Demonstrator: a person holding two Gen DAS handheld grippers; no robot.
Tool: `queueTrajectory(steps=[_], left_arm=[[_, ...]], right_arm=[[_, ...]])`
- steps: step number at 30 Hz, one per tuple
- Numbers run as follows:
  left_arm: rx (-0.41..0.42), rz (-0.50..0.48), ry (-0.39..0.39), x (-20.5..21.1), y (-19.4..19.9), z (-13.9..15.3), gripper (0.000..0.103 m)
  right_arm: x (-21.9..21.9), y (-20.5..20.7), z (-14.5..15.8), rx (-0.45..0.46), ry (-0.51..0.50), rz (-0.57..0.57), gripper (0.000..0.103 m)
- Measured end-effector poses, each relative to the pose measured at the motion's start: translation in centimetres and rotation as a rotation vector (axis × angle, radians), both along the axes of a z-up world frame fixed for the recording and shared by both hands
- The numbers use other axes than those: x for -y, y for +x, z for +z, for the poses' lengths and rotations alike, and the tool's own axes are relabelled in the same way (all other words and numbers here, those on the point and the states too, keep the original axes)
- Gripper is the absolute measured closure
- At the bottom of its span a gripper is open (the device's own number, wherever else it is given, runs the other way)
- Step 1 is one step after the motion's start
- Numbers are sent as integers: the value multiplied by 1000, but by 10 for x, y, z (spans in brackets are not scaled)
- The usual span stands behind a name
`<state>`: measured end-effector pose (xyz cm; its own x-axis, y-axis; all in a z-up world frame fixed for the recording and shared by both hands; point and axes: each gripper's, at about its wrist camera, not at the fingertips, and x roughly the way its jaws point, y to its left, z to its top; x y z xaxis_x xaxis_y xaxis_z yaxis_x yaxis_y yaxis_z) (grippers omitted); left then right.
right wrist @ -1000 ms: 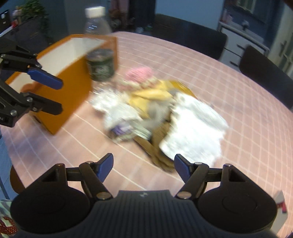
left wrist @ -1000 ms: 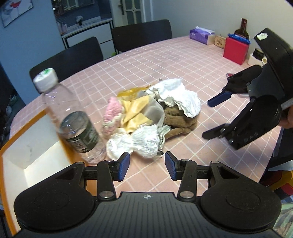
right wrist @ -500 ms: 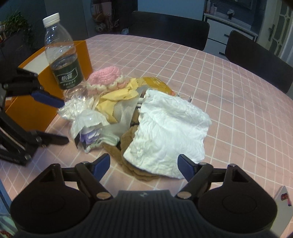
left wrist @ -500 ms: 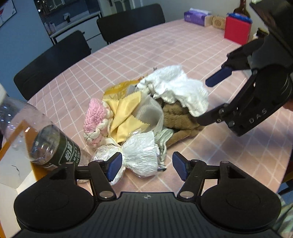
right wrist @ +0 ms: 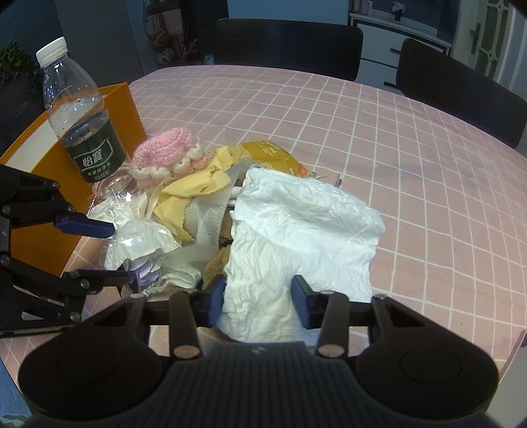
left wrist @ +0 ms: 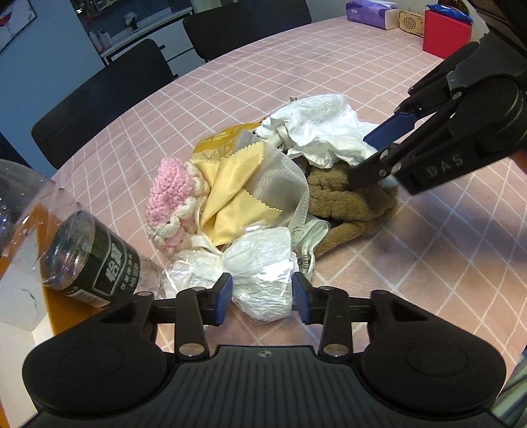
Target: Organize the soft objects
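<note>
A heap of soft things lies on the pink checked table: a pink crocheted piece (left wrist: pixel 171 194) (right wrist: pixel 168 153), yellow cloths (left wrist: pixel 234 197) (right wrist: pixel 187 194), a brown plush (left wrist: pixel 349 204), a white crumpled cloth (left wrist: pixel 322 128) (right wrist: pixel 296 230) and a white plastic-wrapped bundle (left wrist: pixel 263 273) (right wrist: pixel 138 233). My left gripper (left wrist: pixel 262 298) is open, its pads either side of the wrapped bundle. My right gripper (right wrist: pixel 258 299) is open, its pads either side of the white cloth's near end; it also shows in the left wrist view (left wrist: pixel 378 154).
A water bottle (right wrist: pixel 82 115) (left wrist: pixel 85 260) stands beside an orange box (right wrist: pixel 42 184) with a white inside, left of the heap. Black chairs (right wrist: pixel 286 46) line the far table edge. A red box (left wrist: pixel 446 33) and a tissue box (left wrist: pixel 372 13) stand far right.
Both grippers moved in towards the heap. The left one now straddles the wrapped bundle and the right one straddles the white cloth; both gaps look narrower.
</note>
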<state>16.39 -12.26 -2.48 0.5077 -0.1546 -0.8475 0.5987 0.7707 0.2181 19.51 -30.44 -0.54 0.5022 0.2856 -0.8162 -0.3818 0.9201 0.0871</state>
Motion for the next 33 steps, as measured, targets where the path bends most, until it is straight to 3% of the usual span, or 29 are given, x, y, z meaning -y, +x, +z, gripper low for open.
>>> queueTrajectory(steps=[2, 3, 6, 14, 19, 25, 33], left_arm=[[5, 7, -4, -2, -2, 2, 77], [9, 15, -6, -2, -2, 3, 78], [34, 17, -11, -5, -6, 9, 80], [102, -6, -6, -13, -36, 33, 82], [79, -48, -10, -15, -63, 31, 83], [-10, -94, -33, -18, -82, 20, 83], [-13, -106, -33, -19, -87, 6, 83]], right_arm=[[1, -3, 3, -1, -1, 0, 78], [1, -5, 5, 2, -6, 1, 86], [-1, -15, 12, 32, -40, 11, 92], [-7, -55, 24, 36, -77, 60, 93], [-16, -86, 15, -24, -94, 131, 93], [-24, -110, 0, -109, -105, 192, 92], [-36, -119, -19, -160, -122, 220, 88]])
